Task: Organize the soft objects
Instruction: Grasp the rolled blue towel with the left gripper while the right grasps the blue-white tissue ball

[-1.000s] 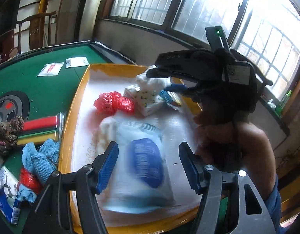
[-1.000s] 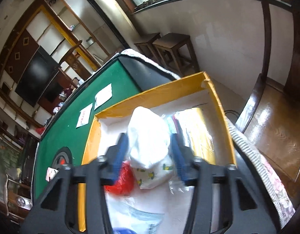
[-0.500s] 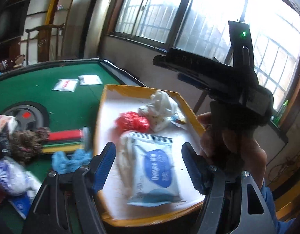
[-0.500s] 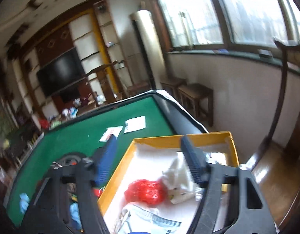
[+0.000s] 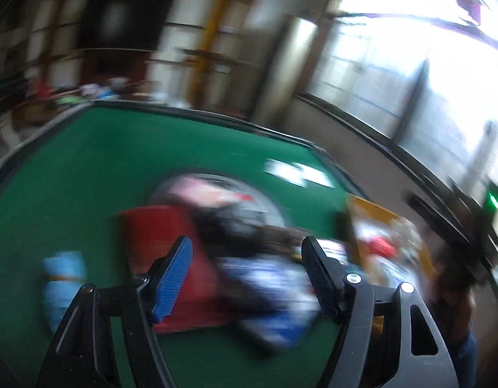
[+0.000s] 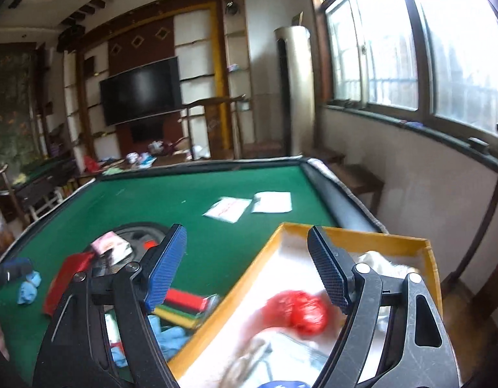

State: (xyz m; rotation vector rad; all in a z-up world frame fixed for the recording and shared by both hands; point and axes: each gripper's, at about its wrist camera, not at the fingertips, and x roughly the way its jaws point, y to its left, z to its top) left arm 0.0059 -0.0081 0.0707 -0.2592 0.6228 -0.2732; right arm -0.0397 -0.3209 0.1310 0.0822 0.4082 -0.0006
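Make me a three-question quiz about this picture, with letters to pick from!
1. Where is the red crumpled bag?
A. In the yellow tray
B. On the windowsill
C. On the floor

2. What colour is the table top?
A. Brown
B. Green
C. White

3. What does the right tool hold?
A. A towel
B. A bottle
C. Nothing

Answers: 1 A, the bag lies inside the tray's rim. 2 B, green felt covers the table. 3 C, its blue pads stand apart with nothing between.

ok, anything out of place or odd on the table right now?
Loose clutter remains on the green table beside the yellow tray: blue cloth, striped roll, two paper sheets. Left wrist view is motion-blurred. No visible spill or damage.
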